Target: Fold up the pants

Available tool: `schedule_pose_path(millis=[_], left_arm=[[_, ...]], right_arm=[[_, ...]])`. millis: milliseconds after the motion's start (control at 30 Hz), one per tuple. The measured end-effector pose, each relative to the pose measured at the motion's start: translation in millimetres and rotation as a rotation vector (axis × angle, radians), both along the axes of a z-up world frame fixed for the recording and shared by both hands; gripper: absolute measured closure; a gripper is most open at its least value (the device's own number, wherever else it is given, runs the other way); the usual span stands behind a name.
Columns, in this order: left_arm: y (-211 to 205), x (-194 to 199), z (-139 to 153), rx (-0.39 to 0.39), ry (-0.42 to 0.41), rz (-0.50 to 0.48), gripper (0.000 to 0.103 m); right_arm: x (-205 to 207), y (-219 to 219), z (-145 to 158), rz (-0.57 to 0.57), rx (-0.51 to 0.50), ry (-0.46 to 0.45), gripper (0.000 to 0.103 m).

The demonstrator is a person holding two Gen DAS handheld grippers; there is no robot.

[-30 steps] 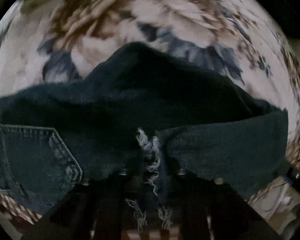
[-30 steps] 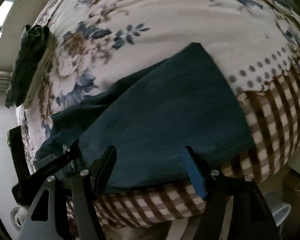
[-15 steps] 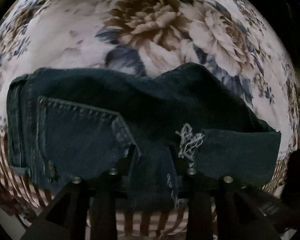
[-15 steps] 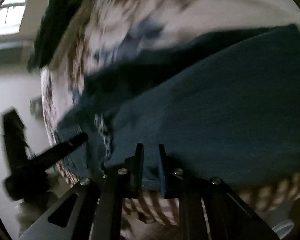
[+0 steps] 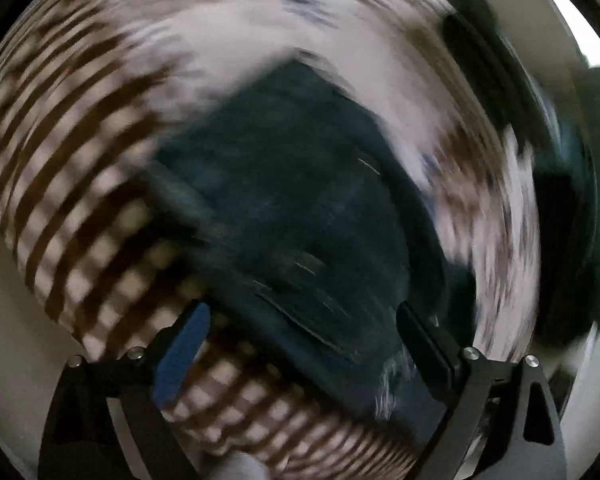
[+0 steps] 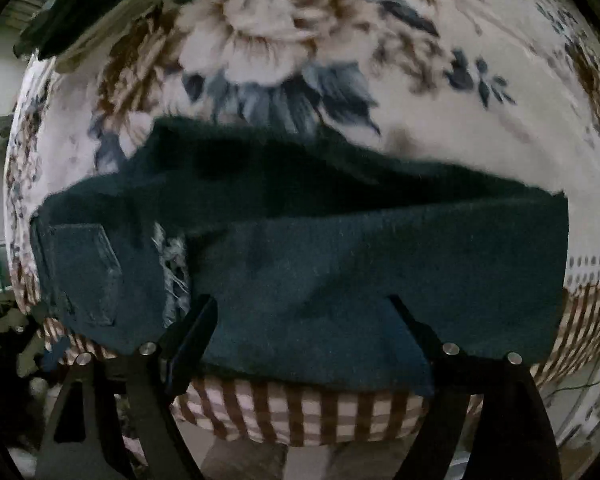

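Dark blue jeans (image 6: 320,248) lie folded across a bed with a floral and brown-checked cover (image 6: 300,20). A back pocket (image 6: 88,272) and a frayed hem (image 6: 174,272) show at the left. My right gripper (image 6: 304,328) is open and empty over the near edge of the jeans. In the blurred left wrist view the jeans (image 5: 292,216) fill the middle, and my left gripper (image 5: 300,344) is open and empty above them.
A dark garment (image 6: 76,12) lies at the far left edge of the bed. The checked border (image 6: 300,408) hangs over the near bed edge. Clutter sits on the floor at lower left (image 6: 20,360).
Both grippers have opened and let go of the jeans. The left gripper has swung sharply, so its view is blurred. The right gripper has pulled back to face the folded jeans squarely.
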State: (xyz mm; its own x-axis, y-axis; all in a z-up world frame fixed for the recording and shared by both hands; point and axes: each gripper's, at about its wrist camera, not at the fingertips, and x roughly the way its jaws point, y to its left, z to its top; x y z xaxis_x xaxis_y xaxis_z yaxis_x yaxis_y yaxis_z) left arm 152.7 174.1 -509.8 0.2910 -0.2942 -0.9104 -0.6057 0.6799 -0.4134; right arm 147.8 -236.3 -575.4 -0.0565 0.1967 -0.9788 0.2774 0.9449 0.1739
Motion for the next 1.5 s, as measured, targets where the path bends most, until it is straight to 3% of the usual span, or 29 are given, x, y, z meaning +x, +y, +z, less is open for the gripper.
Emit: schedule_pose_path(millis=[100,133,200,267,367,467,567,667,733,800,1100,1200,1333,1400,1500], left_arm=[[37.3,-18.9,-20.8,-0.075,-0.029,0.243,0.009],[41.3,-17.4,-31.1,-0.098,-0.037,0.272,0.01],[54.5,-14.5,-52.9,-0.159,-0.04,0.293,0.015],[56.0,-14.4,-59.5,-0.161,-0.083,0.309,0.039],[53.5,-17.0,-39.8,-0.077,-0.136,0.26,0.064],[41.9,-25.4,-19.9,-0.018,-0.208,0.205,0.072],[38.4,-25.2,-20.1,-0.004,-0.246,0.165,0.071],[54.9,-20.7,-46.8,-0.087,-0.228,0.208,0.067],[65.4,-16.3,-67.7,-0.141,-0.209,0.254,0.058],[66.2,-15.2,-67.9,-0.138,-0.204,0.267,0.055],[28.4,-21.4,-11.6,-0.021,-0.288,0.206,0.057],[33.8,-12.6,-26.2,-0.004,-0.255,0.203,0.056],[53.2,0.7,-68.1,-0.07,-0.192,0.285,0.049],[51.1,4.3,-66.1,-0.05,-0.189,0.294,0.05],[34.1,2.7,-38.6,0.049,-0.207,0.247,0.072]], right_arm=[[9.1,9.6,-6.4,0.015,-0.022,0.029,0.017],[11.2,13.1,-8.9,0.016,-0.019,0.036,0.017],[17.5,22.0,-14.8,0.027,-0.029,0.048,0.017],[22.0,29.0,-21.1,0.044,-0.03,0.055,0.017],[27.4,36.4,-24.1,0.07,-0.042,0.067,0.017],[31.7,42.1,-25.4,0.088,-0.058,0.073,0.017],[34.7,44.1,-28.3,0.081,-0.068,0.082,0.017],[38.4,41.8,-31.2,0.06,-0.067,0.092,0.017],[32.3,33.4,-31.1,0.046,-0.061,0.092,0.017],[23.6,26.1,-30.0,0.041,-0.058,0.089,0.017],[20.9,20.6,-32.1,0.028,-0.044,0.096,0.017],[21.7,16.9,-33.9,0.011,-0.038,0.102,0.017],[22.4,8.8,-35.0,-0.016,-0.022,0.098,0.017],[24.4,8.6,-33.7,-0.012,-0.019,0.095,0.017],[25.9,9.0,-30.4,0.004,-0.026,0.091,0.017]])
